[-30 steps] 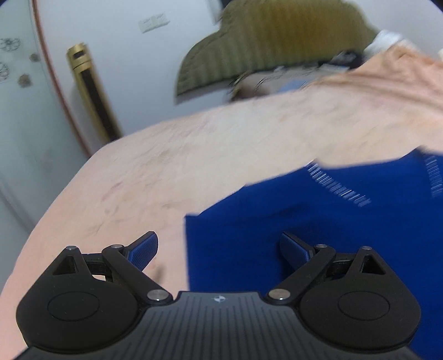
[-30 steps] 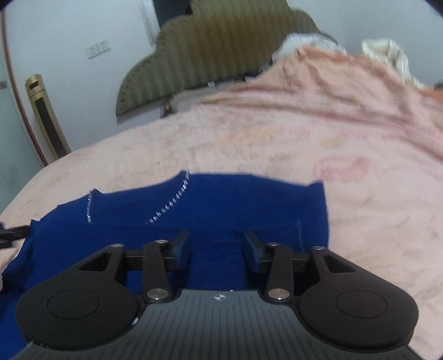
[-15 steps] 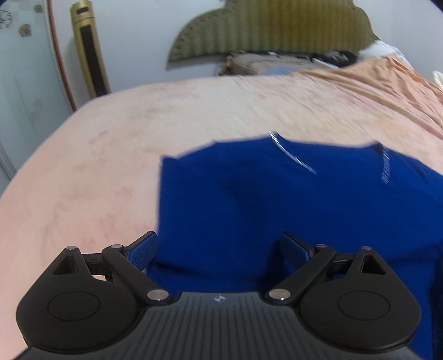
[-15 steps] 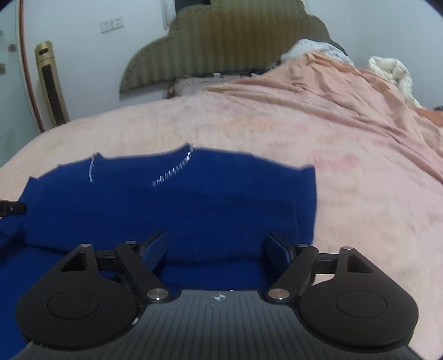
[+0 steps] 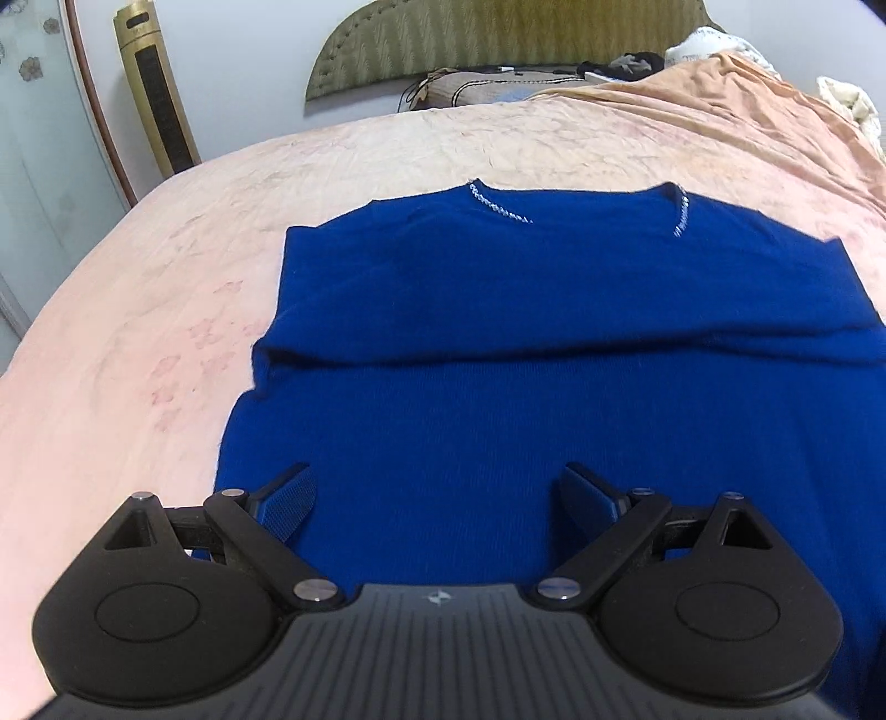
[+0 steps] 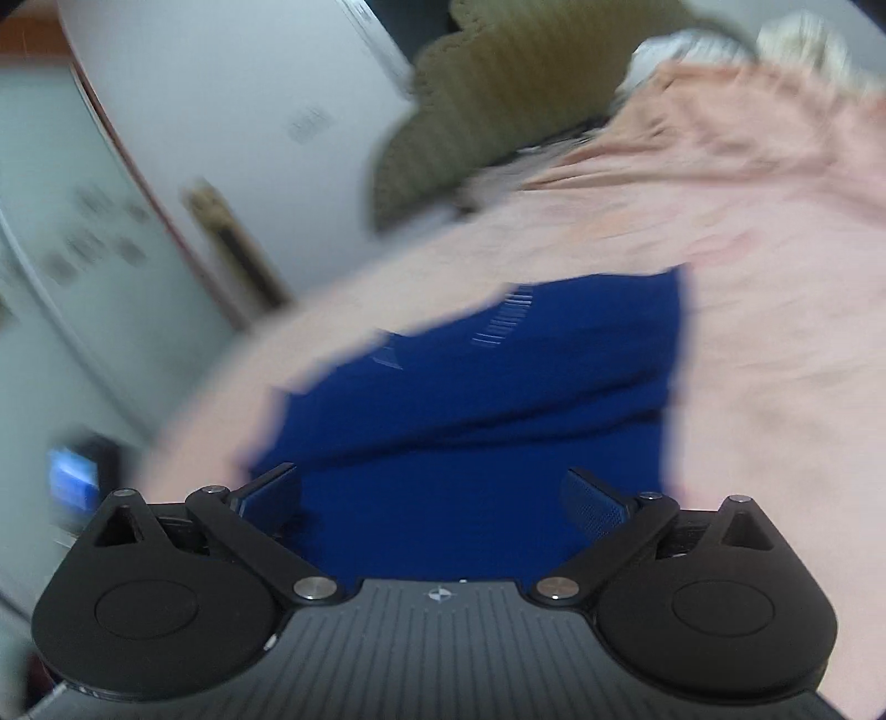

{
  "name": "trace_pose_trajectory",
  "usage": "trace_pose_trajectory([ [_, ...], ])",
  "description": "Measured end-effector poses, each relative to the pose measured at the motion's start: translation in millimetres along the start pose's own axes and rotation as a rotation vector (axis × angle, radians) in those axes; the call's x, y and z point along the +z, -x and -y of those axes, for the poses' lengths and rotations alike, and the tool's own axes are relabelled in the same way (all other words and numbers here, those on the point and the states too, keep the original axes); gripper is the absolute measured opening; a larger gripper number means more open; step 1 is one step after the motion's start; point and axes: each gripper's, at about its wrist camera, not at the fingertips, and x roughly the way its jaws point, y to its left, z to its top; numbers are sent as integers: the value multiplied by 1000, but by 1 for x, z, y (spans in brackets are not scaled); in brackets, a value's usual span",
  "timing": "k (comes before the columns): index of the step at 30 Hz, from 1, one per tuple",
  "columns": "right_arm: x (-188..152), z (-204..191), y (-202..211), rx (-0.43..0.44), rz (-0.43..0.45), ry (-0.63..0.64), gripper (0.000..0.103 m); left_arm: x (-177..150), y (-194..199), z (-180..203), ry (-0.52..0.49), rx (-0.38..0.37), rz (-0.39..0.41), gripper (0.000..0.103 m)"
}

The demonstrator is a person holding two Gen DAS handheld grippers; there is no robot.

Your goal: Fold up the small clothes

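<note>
**Blue top lies folded on the bed, both grippers empty**

The blue knit top lies flat on the pink bedspread, its lower part doubled up over the body so that a fold edge runs across it from side to side. The neckline, edged with a line of pale stitching, points toward the olive headboard at the far end of the bed.

The left gripper hangs above the near part of the garment, jaws spread wide — nothing between them. The right gripper stands likewise over the near edge of the top; its jaws have just been opening and now gape fully, with no cloth caught in them. The right wrist view is smeared by motion. A gold tower fan stands by the wall, left of the bed.
</note>
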Motion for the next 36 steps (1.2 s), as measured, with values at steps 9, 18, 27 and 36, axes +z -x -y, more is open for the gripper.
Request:
trace_pose_trajectory([
  [9,0,-23,49,666,8,-142,103,-6,51,-53,59,84,97,96],
  [18,28,-65,148,528,82,153,103,-12,121,-102,-1,114,214,99],
  [27,-11,-77,60,79,76,165,96,-42,72,-28,-60,15,58,99],
  [36,-48,-83,9,-197,19,198,92,-41,51,-28,-5,72,37,99],
])
